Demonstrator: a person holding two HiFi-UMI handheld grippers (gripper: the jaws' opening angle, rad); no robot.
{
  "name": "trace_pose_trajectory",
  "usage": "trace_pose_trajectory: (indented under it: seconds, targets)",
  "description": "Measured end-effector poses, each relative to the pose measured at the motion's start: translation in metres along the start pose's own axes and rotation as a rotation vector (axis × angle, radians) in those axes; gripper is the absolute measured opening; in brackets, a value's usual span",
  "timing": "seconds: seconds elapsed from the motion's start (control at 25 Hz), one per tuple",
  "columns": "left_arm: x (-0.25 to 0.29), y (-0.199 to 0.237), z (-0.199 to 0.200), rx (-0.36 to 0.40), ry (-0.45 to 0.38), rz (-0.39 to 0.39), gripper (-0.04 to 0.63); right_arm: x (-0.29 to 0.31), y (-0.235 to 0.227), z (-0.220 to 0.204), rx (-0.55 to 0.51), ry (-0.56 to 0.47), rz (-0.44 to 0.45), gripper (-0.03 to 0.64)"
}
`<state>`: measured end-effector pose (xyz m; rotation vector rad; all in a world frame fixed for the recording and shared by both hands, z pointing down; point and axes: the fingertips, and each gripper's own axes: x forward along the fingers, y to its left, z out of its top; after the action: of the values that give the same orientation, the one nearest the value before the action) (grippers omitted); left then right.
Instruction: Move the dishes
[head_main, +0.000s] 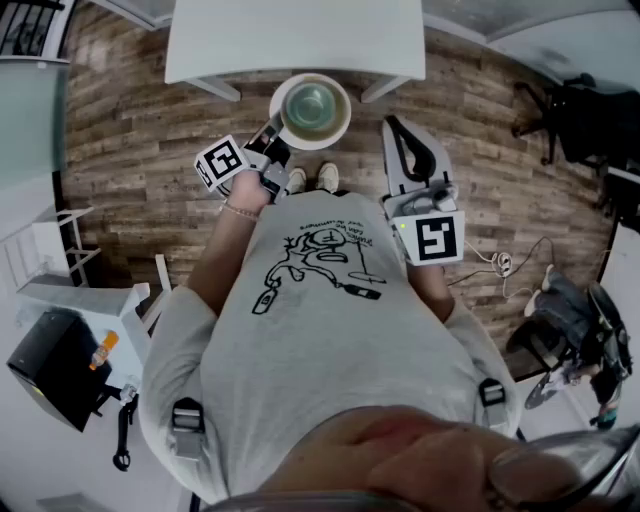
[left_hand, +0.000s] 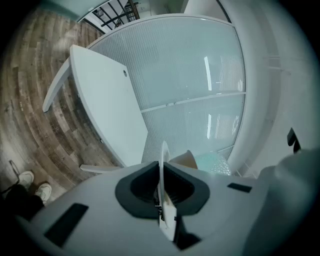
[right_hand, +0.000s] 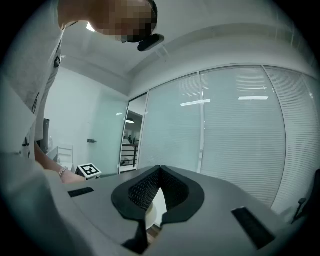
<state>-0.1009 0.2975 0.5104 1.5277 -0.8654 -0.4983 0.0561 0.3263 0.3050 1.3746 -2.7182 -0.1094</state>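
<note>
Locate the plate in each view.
Head view: plate top centre, bowl on it, rim clamped by the left hand-held gripper.
Left gripper view: plate edge-on at bottom centre, between the closed jaws.
Right gripper view: not clearly in it.
Shared landmark: white table, just beyond the plate.

One plate (head_main: 339, 131), seemingly one bowl (head_main: 312, 103), one table (head_main: 295, 35).

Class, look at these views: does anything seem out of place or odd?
Only this: the plate, bowl on it, hangs over the floor, pinched at its rim by the left gripper alone.
</note>
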Motion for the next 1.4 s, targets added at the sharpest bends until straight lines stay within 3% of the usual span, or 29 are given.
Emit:
trace_pose_trajectory:
  seconds: [0.48,1.04,1.4]
  targets:
    - [0.010,-0.023,-0.012,-0.005,0.013,-0.028,0.018,-0.009,-0.014,-0.004,0.051,0.005,0.009,0.035]
    - [0.048,-0.035,-0.028,-0.002,0.005,-0.021,0.018,-0.019,-0.068,-0.008,0.072,-0.010,0.011,0.037]
    - [0.065,-0.037,-0.017,0.007,0.005,-0.012,0.018,-0.004,-0.083,-0.018,0.095,0.015,0.030,0.037]
